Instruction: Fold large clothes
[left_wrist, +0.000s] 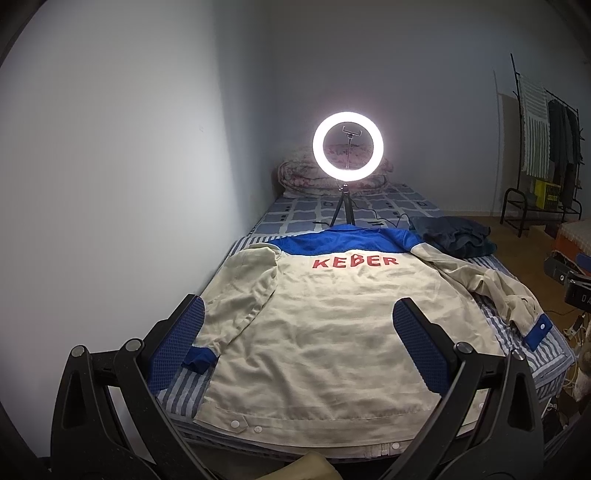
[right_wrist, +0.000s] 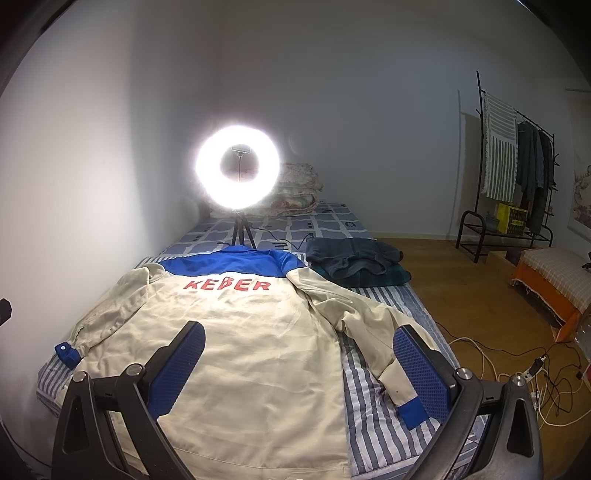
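Work jacket laid back-up and spread flat on the striped sheet of the bed, hem toward the cameras, blue yoke and collar at the far end, red lettering across the shoulders; its long axis runs straight away from both grippers. Left gripper and right gripper hover above the hem end, each with jaws wide apart and holding nothing, no pad touching cloth. The left sleeve lies folded in along the body's left edge, its blue cuff just beside the left gripper's left pad. The right sleeve trails outward and toward the hem across the bare sheet, its blue cuff just beside the right gripper's right pad. The deciding relation: each sleeve lies on its own gripper's outer side, so the right gripper is the nearer to the loose sleeve, which probably has to be brought across the back before any lengthwise fold; no fold of the body appears yet made. A dark folded garment sits beyond the right shoulder, and a lit ring light stands on its tripod past the collar, well apart from the jaws
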